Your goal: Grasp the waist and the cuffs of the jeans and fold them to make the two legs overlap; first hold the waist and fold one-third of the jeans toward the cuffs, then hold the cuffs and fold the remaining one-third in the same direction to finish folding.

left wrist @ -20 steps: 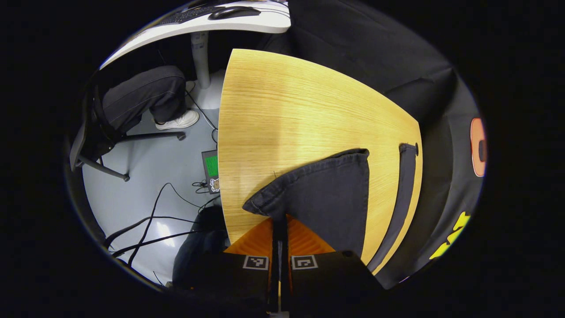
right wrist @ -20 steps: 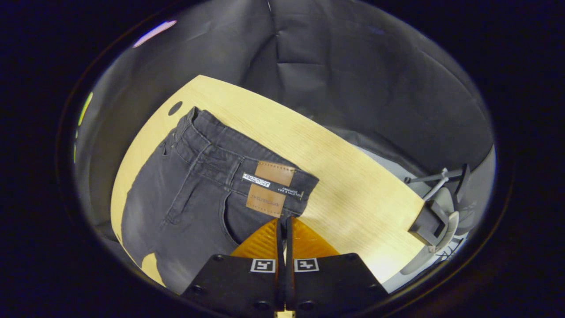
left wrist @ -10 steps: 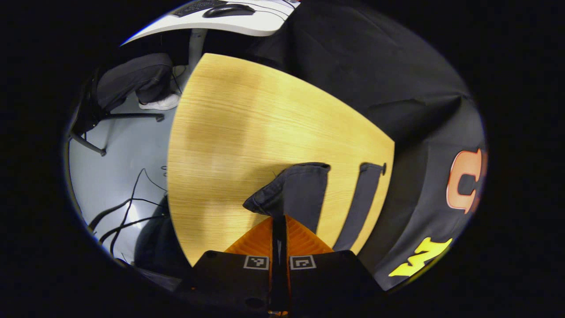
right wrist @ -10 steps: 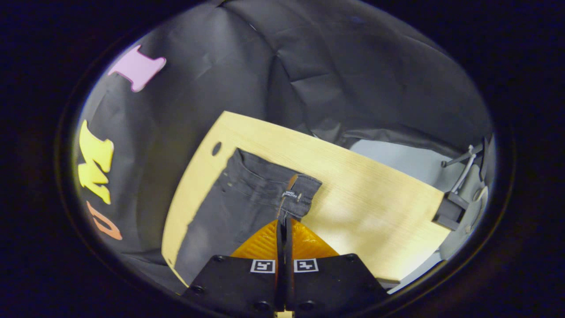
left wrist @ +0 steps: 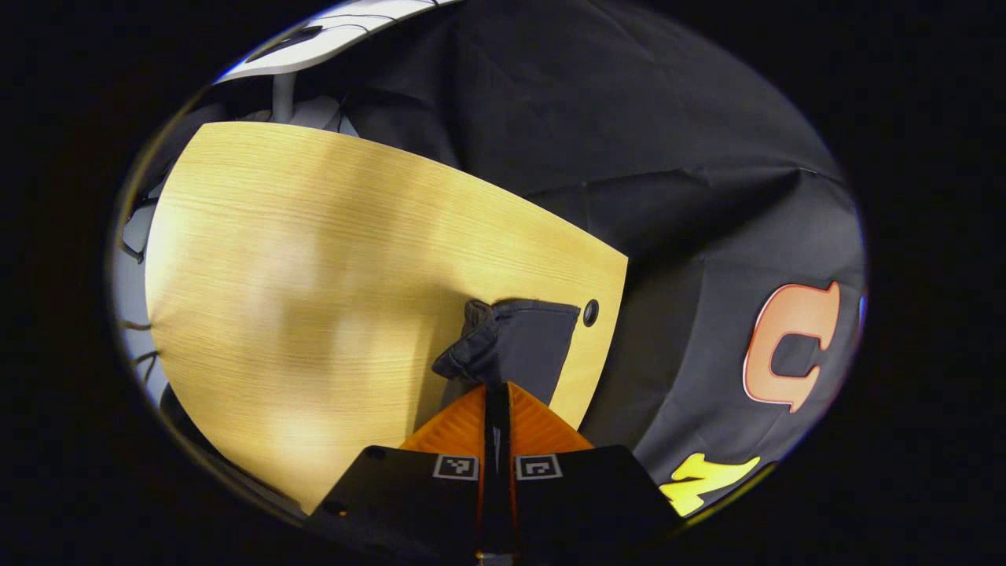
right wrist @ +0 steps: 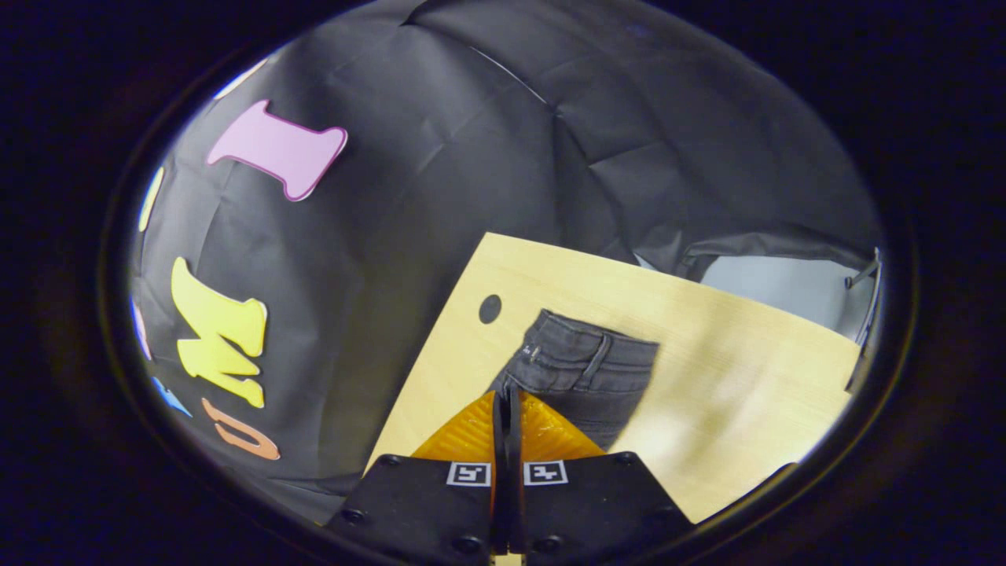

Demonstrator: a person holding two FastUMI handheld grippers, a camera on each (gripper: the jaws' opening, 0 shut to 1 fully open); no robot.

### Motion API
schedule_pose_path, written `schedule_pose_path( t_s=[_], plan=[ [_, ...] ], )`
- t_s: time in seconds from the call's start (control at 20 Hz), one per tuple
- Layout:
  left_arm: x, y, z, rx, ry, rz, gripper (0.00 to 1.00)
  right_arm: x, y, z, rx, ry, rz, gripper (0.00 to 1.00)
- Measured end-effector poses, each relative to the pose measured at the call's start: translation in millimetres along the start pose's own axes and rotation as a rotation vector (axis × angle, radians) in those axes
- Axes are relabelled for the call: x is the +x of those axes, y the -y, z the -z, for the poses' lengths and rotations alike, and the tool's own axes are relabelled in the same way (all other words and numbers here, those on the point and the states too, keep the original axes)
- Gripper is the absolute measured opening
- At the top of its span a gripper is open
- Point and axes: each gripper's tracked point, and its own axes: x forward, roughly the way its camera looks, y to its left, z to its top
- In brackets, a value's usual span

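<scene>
1. Left gripper (left wrist: 496,393): fingers pressed together on a bunched cuff (left wrist: 479,346) of the jeans (left wrist: 526,346), lifted above the table (left wrist: 314,299); dark cloth running straight ahead from the fingertips toward the table's far corner, near the round hole (left wrist: 590,312).
2. Right gripper (right wrist: 508,397): fingers clamped on the waist (right wrist: 585,358), belt loops visible just beyond the tips; waistband spreading ahead and to the right over the wood.
3. Long axis of the jeans strung between the two grips, so likely stage: laying one leg over the other.
4. Next: probably lowering both ends together, keeping the edges aligned.
</scene>
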Motion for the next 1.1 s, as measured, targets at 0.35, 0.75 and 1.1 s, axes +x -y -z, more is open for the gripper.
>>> schedule_pose_path(
  t_s=[0.35, 0.75, 1.1],
  plan=[
    [90.0, 72.2, 9.7, 0.035, -0.027, -0.054, 0.03, 61.1, -21.7, -10.4, 0.009, 0.027, 0.013, 0.01],
    [190.3, 99.9, 20.4, 0.124, -0.072, -0.104, 0.03, 143.7, -9.0, -8.9, -0.026, 0.027, 0.091, 0.01],
    [197.2, 127.7, 23.7, 0.234, -0.018, 0.03, 0.49, 166.9, -17.3, 3.4, -0.071, -0.002, 0.081, 0.35]
  ],
)
